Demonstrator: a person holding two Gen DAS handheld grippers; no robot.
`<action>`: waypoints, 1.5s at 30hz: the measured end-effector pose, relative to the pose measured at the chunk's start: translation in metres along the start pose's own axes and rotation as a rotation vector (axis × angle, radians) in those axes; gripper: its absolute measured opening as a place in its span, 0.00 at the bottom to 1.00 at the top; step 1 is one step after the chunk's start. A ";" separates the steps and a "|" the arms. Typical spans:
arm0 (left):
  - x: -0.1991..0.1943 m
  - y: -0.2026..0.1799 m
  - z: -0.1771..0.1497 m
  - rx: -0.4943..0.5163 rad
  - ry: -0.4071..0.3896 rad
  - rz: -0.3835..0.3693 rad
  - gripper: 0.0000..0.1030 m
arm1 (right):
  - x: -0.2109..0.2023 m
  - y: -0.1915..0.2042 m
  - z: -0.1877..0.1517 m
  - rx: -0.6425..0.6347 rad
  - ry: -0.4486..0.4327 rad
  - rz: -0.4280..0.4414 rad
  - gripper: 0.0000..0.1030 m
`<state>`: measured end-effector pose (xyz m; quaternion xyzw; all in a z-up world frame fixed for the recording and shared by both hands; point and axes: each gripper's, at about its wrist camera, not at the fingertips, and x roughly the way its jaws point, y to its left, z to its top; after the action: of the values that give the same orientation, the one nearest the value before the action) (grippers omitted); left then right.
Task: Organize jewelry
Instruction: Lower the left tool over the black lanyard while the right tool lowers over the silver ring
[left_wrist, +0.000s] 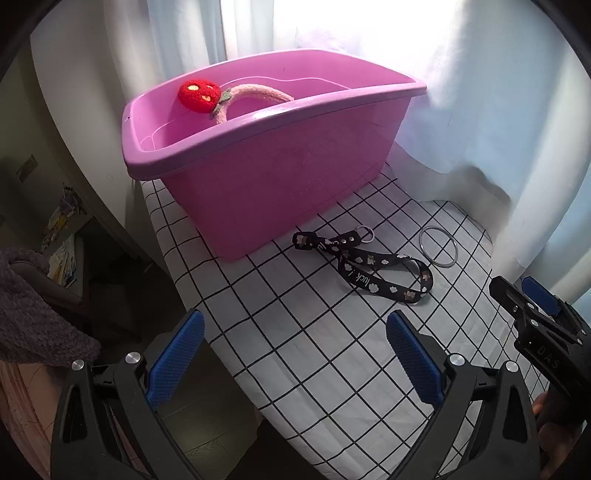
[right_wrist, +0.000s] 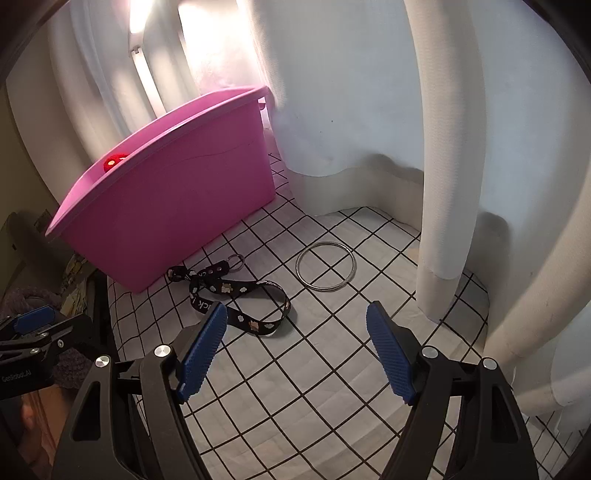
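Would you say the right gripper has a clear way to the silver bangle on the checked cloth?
Probably yes: the right gripper is open and empty, the silver bangle lies flat just ahead, and only bare checked cloth lies between them; the black strap sits off to the side.

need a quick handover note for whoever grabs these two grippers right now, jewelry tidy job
Left gripper: open, empty, above the near-left edge of the checked tablecloth.
Right gripper: open, empty, pointing down toward the black printed strap and the silver bangle.
Pink bin: at the back of the table, by the curtain. Inside it: a pink knitted band with a red strawberry.
Done: the strawberry band is in the bin.
Left: the strap, with its small key ring, lies just in front of the bin; the bangle lies flat to its right, apart from it. Both likely go in the bin.
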<state>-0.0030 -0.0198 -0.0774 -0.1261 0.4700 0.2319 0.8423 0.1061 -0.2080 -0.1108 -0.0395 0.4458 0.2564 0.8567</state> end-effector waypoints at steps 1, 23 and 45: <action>0.007 -0.003 0.000 0.001 -0.004 -0.001 0.94 | 0.008 -0.004 0.001 -0.005 0.005 -0.005 0.72; 0.138 -0.037 0.011 -0.066 0.069 0.036 0.94 | 0.114 -0.027 0.016 -0.122 0.060 -0.020 0.72; 0.169 -0.038 0.035 -0.121 0.069 0.050 0.95 | 0.154 -0.015 0.042 -0.240 0.107 -0.052 0.83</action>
<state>0.1182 0.0086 -0.2023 -0.1729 0.4868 0.2763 0.8104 0.2168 -0.1464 -0.2092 -0.1668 0.4557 0.2832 0.8272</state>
